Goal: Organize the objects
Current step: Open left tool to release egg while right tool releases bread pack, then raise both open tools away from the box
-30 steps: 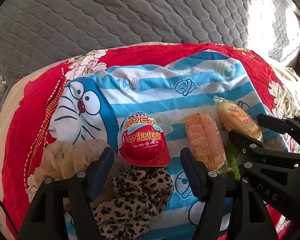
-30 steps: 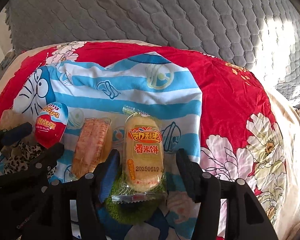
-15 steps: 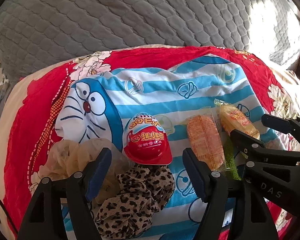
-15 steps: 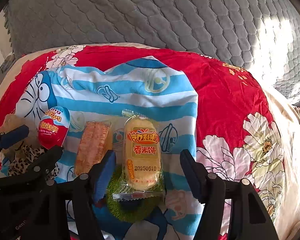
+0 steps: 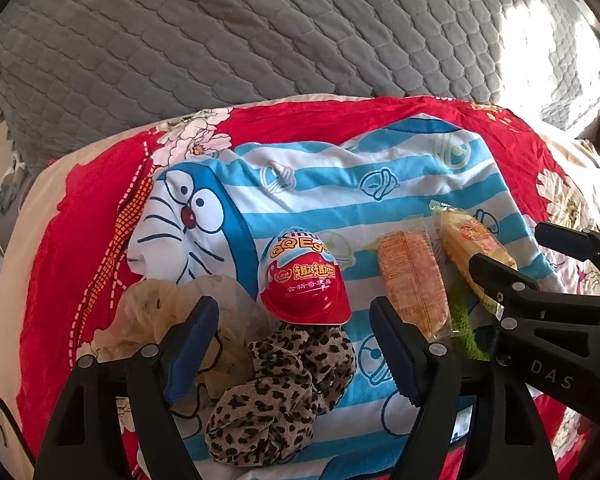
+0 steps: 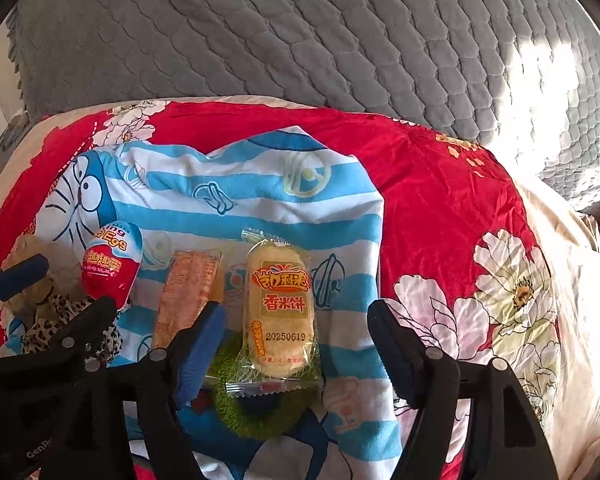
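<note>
Above the striped cloth [image 5: 340, 208], both grippers tilt steeply downward, jaws opening: the left gripper [image 5: 292, 344] straddles a leopard scrunchie [image 5: 284, 392] below the toy egg [image 5: 304, 280], the right gripper [image 6: 296, 344] brackets an untouched rice cracker [image 6: 280, 304]

Right tool [image 6: 292, 344] jaws opening wider around rice cracker [image 6: 279, 306]

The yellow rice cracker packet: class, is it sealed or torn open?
Sealed, as far as visible. The yellow rice cracker packet shows an intact crimped end and the cracker whole inside, lying flat atop a green scrunchie.
</note>
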`<state>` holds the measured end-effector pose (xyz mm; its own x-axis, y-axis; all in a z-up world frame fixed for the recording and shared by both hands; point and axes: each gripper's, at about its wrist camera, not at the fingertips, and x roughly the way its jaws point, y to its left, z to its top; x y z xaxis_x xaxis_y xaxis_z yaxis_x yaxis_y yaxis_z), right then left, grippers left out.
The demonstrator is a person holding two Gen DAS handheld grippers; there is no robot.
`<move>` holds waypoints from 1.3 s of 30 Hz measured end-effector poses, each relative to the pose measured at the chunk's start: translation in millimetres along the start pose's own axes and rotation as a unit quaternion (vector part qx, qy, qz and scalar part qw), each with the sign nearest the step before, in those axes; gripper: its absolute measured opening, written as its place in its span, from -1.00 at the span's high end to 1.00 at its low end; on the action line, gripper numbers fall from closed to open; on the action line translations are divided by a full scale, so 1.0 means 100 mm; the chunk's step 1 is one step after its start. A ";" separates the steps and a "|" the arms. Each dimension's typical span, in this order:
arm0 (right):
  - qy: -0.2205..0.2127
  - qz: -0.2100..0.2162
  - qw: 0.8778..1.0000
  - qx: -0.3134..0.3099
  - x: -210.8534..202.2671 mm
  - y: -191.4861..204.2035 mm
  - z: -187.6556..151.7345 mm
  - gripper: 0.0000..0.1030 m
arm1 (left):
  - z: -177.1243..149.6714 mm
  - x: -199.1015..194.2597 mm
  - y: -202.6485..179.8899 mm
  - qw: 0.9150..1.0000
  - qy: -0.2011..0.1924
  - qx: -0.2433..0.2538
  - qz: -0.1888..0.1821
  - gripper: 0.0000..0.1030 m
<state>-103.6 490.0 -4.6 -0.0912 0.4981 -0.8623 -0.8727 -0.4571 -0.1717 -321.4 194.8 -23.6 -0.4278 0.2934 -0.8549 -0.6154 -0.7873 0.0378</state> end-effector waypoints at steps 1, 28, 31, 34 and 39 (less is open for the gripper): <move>-0.001 -0.001 1.000 0.000 0.00 0.00 0.00 -0.43 | 0.00 -0.01 0.00 1.000 0.000 0.000 -0.001 -0.54; -0.019 -0.006 1.000 0.012 -0.17 -0.09 -0.01 -0.78 | -0.02 -0.20 0.05 1.000 -0.011 -0.003 -0.005 -0.65; -0.019 0.000 1.000 0.018 -0.18 -0.10 -0.02 -0.78 | -0.02 -0.23 0.07 1.000 -0.014 -0.008 -0.010 -0.65; -0.023 0.007 0.999 0.025 -0.22 -0.12 -0.03 -0.83 | -0.03 -0.26 0.08 1.000 -0.016 -0.009 -0.013 -0.66; -0.037 -0.006 0.999 0.021 -0.30 -0.10 -0.05 -0.96 | -0.05 -0.33 0.10 1.000 -0.029 -0.004 -0.006 -0.72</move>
<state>-89.7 476.0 20.7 -0.1134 0.5572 -0.8226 -0.8936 -0.4191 -0.1607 -310.7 174.7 2.2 -0.4587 0.3337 -0.8235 -0.6158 -0.7875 0.0240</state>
